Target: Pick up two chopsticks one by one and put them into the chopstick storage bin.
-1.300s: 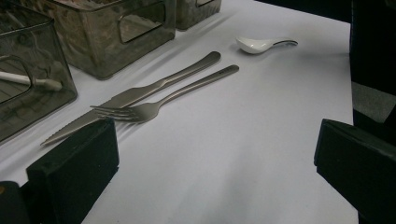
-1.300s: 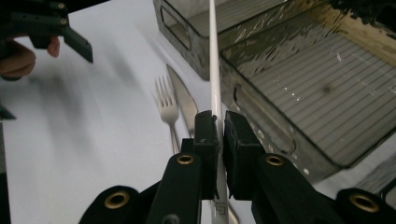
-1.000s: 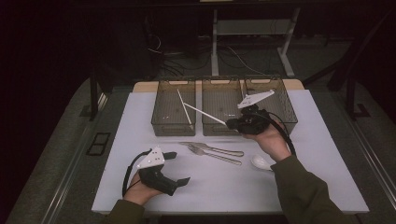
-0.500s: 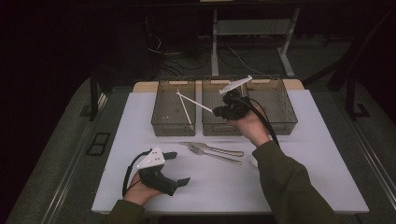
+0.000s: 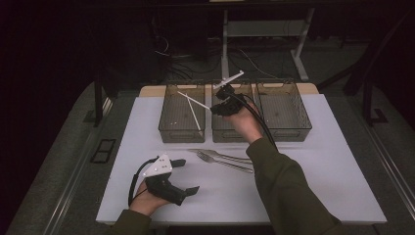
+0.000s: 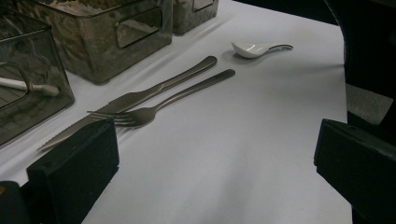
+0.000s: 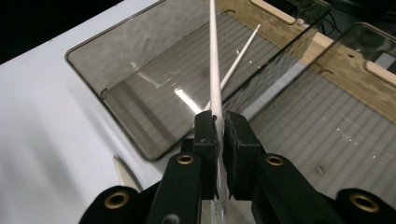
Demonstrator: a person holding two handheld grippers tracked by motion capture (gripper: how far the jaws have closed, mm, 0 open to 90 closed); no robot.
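My right gripper hovers over the seam between the left bin and the middle bin, shut on a white chopstick that points left over the left bin. In the right gripper view the jaws pinch that chopstick, and a second chopstick lies inside the bin below. My left gripper rests on the white mat near the front edge, open, with nothing between its jaws. A knife, a fork and a white spoon lie on the mat.
Three clear bins stand in a row at the back of the mat; the right bin has nothing in it. Fork and knife lie mid-table beside my right forearm. Dark floor and table legs surround the mat.
My right gripper has carried the chopstick leftward, from over the middle and right bins to the edge of the left bin. The left gripper has stayed put.
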